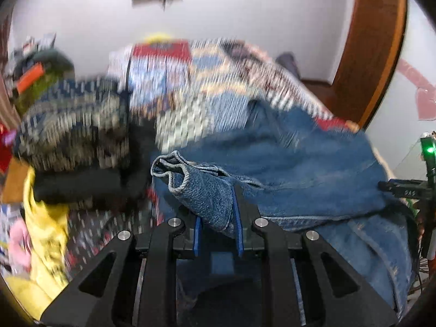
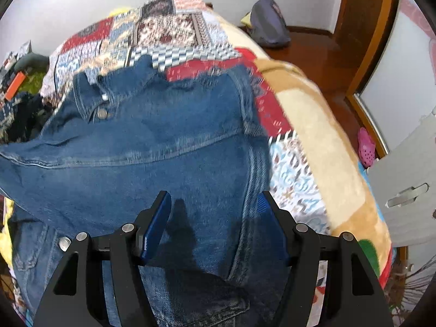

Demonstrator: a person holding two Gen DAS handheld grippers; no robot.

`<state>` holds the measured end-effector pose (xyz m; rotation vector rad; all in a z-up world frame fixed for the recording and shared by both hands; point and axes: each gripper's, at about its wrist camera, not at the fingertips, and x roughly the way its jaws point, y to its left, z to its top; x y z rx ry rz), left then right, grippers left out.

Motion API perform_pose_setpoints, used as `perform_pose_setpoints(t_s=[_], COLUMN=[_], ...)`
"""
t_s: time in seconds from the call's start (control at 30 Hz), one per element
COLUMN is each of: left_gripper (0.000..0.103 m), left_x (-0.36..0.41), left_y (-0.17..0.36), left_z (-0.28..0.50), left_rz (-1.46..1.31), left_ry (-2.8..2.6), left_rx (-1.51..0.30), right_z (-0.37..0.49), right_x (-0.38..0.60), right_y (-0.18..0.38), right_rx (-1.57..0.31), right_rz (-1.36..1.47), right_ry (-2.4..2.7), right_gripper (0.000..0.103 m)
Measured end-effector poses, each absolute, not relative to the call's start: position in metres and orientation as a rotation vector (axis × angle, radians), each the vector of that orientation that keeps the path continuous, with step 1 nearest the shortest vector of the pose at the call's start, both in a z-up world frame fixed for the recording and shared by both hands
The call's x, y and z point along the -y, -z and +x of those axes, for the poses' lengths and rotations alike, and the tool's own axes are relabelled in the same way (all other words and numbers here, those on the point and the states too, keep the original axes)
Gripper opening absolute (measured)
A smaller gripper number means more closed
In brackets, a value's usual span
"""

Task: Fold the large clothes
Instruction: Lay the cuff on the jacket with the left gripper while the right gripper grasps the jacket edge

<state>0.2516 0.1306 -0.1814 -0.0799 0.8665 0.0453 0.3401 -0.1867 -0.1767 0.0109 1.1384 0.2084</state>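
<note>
A blue denim jacket lies spread on a bed with a patchwork quilt. In the left wrist view my left gripper is shut on a hemmed end of the jacket, which bunches up and sticks out past the blue pads, lifted off the bed. The rest of the denim trails away to the right. In the right wrist view my right gripper hangs open just above the jacket's back panel, near a side seam, with nothing between its fingers.
A pile of patterned and dark clothes and a yellow garment sit left of the jacket. Right of the bed are a wooden floor, a purple bag, a pink shoe, a white box and a wooden door frame.
</note>
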Motion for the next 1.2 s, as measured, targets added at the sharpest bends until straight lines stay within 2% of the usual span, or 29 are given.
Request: perform_pose_setpoints(t_s=[0.07,0.13,0.17,0.23,0.33,0.53,0.7,0.93,1.2], left_gripper=[0.026,0.04,0.043,0.058,0.071,0.071,0.071,0.071,0.069], left_x=[-0.136,-0.141,-0.141,-0.144,-0.151,-0.18,-0.207,-0.227,-0.244], left_y=[0.198,0.213,0.216,0.223,0.22,0.197,0.19,0.225,0.264], left_z=[0.248,0.243,0.239,0.233,0.223,0.218,0.248,0.301,0.327], left_rz=[-0.094,-0.103,-0.099,-0.088,-0.111,-0.157,-0.234,-0.375,-0.537], left_ry=[-0.049,-0.062,-0.072,-0.104,-0.11,-0.125,-0.121,-0.086,-0.025], left_rx=[-0.917,-0.955,-0.961,-0.974,-0.978,-0.943,-0.936,-1.024,-1.054], right_z=[0.339,0.337,0.336,0.335,0.337,0.346,0.366,0.403,0.451], right_x=[0.184,0.183,0.182,0.183,0.183,0.184,0.192,0.204,0.216], right_y=[0.187,0.191,0.192,0.191,0.189,0.174,0.156,0.152,0.188], right_rx=[-1.167,-1.17,-1.165,-1.162,-1.177,-1.151,-1.094,-1.075,-1.15], right_rz=[-0.007,-0.027,-0.037,-0.044,-0.045,-0.075,-0.073,-0.008,0.099], right_ry=[-0.213,-0.21,-0.208,-0.208,-0.211,-0.222,-0.208,-0.192,-0.215], right_gripper=[0.063,0.063,0.063,0.064,0.064,0.064,0.064,0.064,0.064])
